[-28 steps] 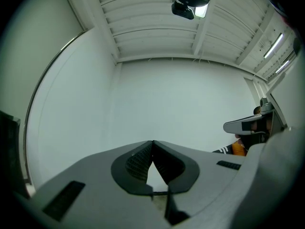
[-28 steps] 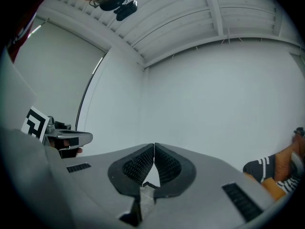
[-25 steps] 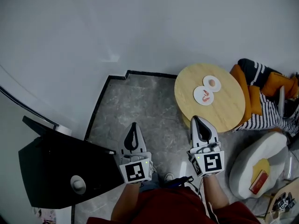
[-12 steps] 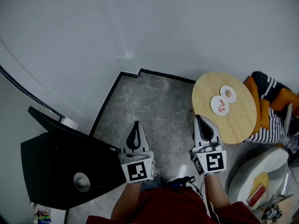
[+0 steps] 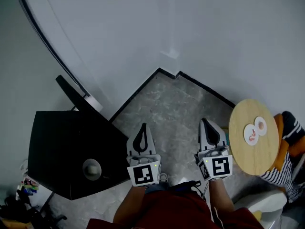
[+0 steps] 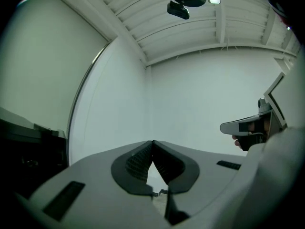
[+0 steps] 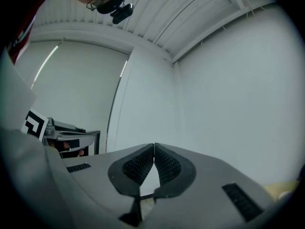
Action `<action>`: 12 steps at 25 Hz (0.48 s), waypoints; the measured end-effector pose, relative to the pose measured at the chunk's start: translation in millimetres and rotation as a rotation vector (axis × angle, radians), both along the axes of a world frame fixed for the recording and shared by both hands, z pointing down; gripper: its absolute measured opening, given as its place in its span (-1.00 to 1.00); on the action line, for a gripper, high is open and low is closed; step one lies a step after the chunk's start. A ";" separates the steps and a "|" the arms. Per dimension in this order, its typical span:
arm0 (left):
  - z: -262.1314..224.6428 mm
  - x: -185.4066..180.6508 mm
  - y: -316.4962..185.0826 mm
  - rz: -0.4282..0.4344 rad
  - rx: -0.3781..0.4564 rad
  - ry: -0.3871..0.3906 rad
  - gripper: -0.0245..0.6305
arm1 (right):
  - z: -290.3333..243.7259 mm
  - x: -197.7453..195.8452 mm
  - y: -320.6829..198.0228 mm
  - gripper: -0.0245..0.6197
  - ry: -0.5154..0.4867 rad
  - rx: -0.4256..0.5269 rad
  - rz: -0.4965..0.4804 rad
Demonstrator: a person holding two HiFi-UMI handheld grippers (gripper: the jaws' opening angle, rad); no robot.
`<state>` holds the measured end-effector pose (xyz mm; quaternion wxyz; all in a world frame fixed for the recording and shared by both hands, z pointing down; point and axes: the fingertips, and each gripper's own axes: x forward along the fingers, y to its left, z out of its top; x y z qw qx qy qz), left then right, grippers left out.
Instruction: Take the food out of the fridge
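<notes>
Black boxy cabinet (image 5: 66, 151) at 8 o'clock, prob. the fridge, door unseen. Left gripper (image 5: 141, 128) & right gripper (image 5: 205, 124): fingers clenched, empty. Square up to it, release one pair before reaching. Two white plates w/ food (image 5: 251, 133) sit on round wooden tabletop (image 5: 245, 157), 3 o'clock.

On the round wooden table (image 5: 252, 159), two small plates (image 5: 251, 134) carry reddish items too small to identify, while the striped fabric (image 5: 285, 171) beside it is cut off by the head view's right edge. A pale round object (image 5: 92, 167) atop the black cabinet (image 5: 57, 142) cannot be made out. The colourful clutter (image 5: 26, 187) at lower left runs out of frame, and the person's red-clad torso (image 5: 171, 211) is cropped at the bottom.
</notes>
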<state>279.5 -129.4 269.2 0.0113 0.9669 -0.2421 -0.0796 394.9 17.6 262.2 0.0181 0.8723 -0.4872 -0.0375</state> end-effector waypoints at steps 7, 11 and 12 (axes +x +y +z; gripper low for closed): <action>3.3 -60.6 -67.4 -0.208 0.013 -0.038 -0.88 | -5.9 -40.6 -103.3 -0.85 0.004 0.010 -0.232; 2.4 -78.4 -79.9 -0.309 0.013 -0.039 -0.88 | -6.5 -50.3 -133.7 -0.85 -0.001 0.006 -0.342; 1.3 -82.7 -82.5 -0.338 0.008 -0.032 -0.88 | -6.6 -52.2 -139.7 -0.85 -0.001 0.005 -0.370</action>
